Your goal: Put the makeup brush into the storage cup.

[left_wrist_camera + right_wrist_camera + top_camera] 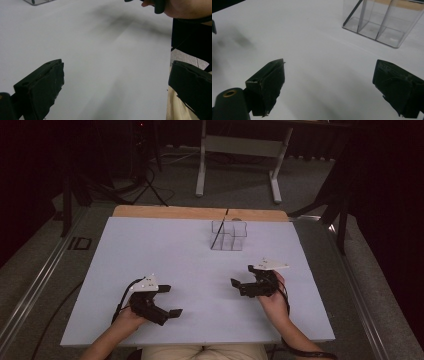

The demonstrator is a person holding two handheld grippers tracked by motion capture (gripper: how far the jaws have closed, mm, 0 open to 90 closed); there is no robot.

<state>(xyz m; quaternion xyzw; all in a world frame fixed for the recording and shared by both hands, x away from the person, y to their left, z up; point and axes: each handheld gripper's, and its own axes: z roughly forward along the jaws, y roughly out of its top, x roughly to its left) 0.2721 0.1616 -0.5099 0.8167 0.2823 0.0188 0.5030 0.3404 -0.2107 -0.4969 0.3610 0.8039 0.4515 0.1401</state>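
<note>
A clear plastic organizer [228, 236] with several compartments stands on the far middle of the white board [165, 250]. A thin black stick [220, 227] leans in its left side. My left gripper [171, 300] rests near the front left of the board, open and holding nothing. My right gripper [243, 275] rests at the front right, open and holding nothing, well short of the organizer. In the right gripper view the organizer [384, 22] and the black stick [355, 10] sit beyond the wide-apart jaws of the right gripper [329, 85]. The left gripper [116, 82] looks across bare board.
A wooden table edge [200, 212] shows behind the board. A white table frame [240, 150] stands on the floor beyond. The person's other hand [182, 8] shows at the top right of the left gripper view. The board's right edge [171, 62] drops off there.
</note>
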